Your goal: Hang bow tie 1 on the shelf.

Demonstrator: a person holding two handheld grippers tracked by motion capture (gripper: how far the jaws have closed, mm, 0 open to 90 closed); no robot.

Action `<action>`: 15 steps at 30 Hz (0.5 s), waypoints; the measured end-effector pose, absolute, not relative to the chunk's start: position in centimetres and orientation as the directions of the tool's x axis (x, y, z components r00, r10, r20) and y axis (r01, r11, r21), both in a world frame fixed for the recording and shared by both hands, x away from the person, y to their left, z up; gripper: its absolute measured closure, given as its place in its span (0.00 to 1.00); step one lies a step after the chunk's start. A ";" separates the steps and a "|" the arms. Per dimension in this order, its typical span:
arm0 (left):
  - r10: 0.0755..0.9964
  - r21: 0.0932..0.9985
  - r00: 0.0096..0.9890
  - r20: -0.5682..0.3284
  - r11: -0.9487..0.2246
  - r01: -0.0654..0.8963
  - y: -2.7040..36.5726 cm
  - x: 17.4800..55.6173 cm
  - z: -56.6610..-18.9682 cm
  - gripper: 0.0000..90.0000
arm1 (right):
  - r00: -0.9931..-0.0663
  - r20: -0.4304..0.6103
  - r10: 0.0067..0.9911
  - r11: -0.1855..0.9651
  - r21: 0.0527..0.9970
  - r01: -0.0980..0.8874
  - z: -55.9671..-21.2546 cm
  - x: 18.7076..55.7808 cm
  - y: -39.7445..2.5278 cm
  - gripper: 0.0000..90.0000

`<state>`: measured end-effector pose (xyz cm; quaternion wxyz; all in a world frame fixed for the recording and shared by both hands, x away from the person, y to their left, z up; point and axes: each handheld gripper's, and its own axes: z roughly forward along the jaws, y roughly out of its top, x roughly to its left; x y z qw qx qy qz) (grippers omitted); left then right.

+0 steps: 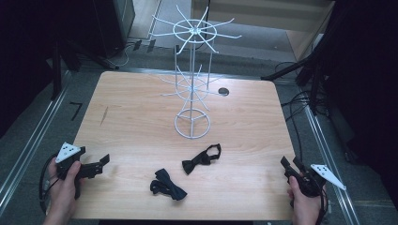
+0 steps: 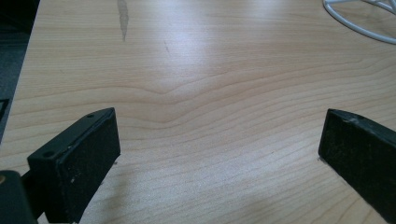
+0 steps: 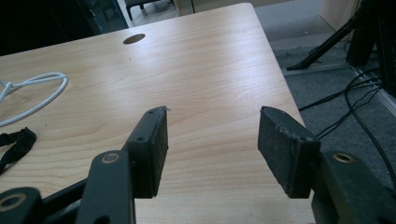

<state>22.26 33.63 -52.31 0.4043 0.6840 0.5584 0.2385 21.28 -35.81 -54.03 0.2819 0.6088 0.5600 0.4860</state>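
Two black bow ties lie on the wooden table (image 1: pixel 136 117) near its front edge, one (image 1: pixel 202 158) toward the middle and the other (image 1: pixel 167 184) closer to me. A white wire rack (image 1: pixel 192 123) with hook arms stands upright behind them. My left gripper (image 1: pixel 102 163) rests at the front left corner, held by a hand, jaws wide apart over bare wood (image 2: pixel 219 126). At the front right corner my right gripper (image 1: pixel 290 162) is open too, with nothing between its jaws (image 3: pixel 212 116). A bow tie's strap (image 3: pixel 14 144) and the rack's base ring (image 3: pixel 32 93) show at the left of the right gripper view.
The rack's base ring (image 2: pixel 355 23) sits at the top right of the left gripper view. A round cable hole (image 1: pixel 223 91) is in the table's far right part. Cables (image 1: pixel 300 103) and dark stands surround the table on the floor.
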 end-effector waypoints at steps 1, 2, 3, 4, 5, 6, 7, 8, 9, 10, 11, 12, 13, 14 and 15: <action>0.956 0.820 0.265 -0.126 -0.050 0.570 33.6 22.3 -52.3 0.00 | -0.101 0.266 0.959 -0.205 0.890 0.406 -54.0 21.3 -35.7 0.49; 0.955 0.819 0.268 -0.126 -0.052 0.572 33.6 22.3 -52.3 0.00 | -0.103 0.259 0.960 -0.196 0.892 0.407 -54.0 21.4 -35.7 0.49; 0.955 0.819 0.268 -0.126 -0.052 0.572 33.6 22.3 -52.3 0.00 | -0.105 0.257 0.961 -0.194 0.892 0.407 -53.9 21.4 -35.5 0.49; 0.954 0.817 0.274 -0.120 -0.062 0.574 33.6 22.3 -52.3 0.00 | -0.105 0.257 0.961 -0.194 0.892 0.407 -53.9 21.4 -35.5 0.49; 0.954 0.818 0.276 -0.117 -0.065 0.571 33.6 22.3 -52.3 0.00 | -0.112 0.248 0.962 -0.183 0.895 0.407 -53.7 21.6 -35.2 0.49; 0.954 0.820 0.276 -0.120 -0.061 0.569 33.6 22.3 -52.3 0.00 | -0.117 0.248 0.962 -0.181 0.894 0.409 -53.6 21.6 -35.0 0.50; 0.954 0.822 0.274 -0.119 -0.060 0.567 33.6 22.3 -52.3 0.00 | -0.119 0.243 0.963 -0.175 0.896 0.408 -53.5 21.7 -34.8 0.50; 0.954 0.821 0.274 -0.118 -0.061 0.568 33.6 22.3 -52.3 0.00 | -0.128 0.239 0.963 -0.168 0.897 0.410 -53.4 21.7 -34.6 0.50; 0.954 0.819 0.274 -0.119 -0.061 0.570 33.6 22.3 -52.3 0.00 | -0.133 0.242 0.961 -0.169 0.896 0.410 -53.4 21.8 -34.3 0.50; 0.954 0.818 0.273 -0.120 -0.061 0.572 33.6 22.3 -52.3 0.00 | -0.138 0.237 0.962 -0.162 0.897 0.411 -53.3 21.8 -34.0 0.50; 0.954 0.818 0.273 -0.120 -0.061 0.572 33.6 22.3 -52.3 0.00 | -0.143 0.233 0.962 -0.156 0.897 0.413 -53.2 21.9 -33.7 0.50; 0.954 0.817 0.274 -0.120 -0.061 0.573 33.6 22.3 -52.3 0.00 | -0.145 0.235 0.961 -0.155 0.895 0.419 -53.2 21.9 -33.4 0.50; 0.954 0.817 0.275 -0.119 -0.063 0.573 33.6 22.3 -52.3 0.00 | -0.155 0.233 0.960 -0.150 0.896 0.419 -53.1 22.0 -33.0 0.50; 0.954 0.817 0.275 -0.119 -0.063 0.573 33.6 22.3 -52.3 0.00 | -0.161 0.231 0.960 -0.144 0.893 0.426 -53.1 22.0 -32.7 0.50; 0.954 0.818 0.276 -0.118 -0.064 0.571 33.6 22.3 -52.3 0.00 | -0.164 0.230 0.959 -0.140 0.890 0.433 -53.0 22.0 -32.3 0.49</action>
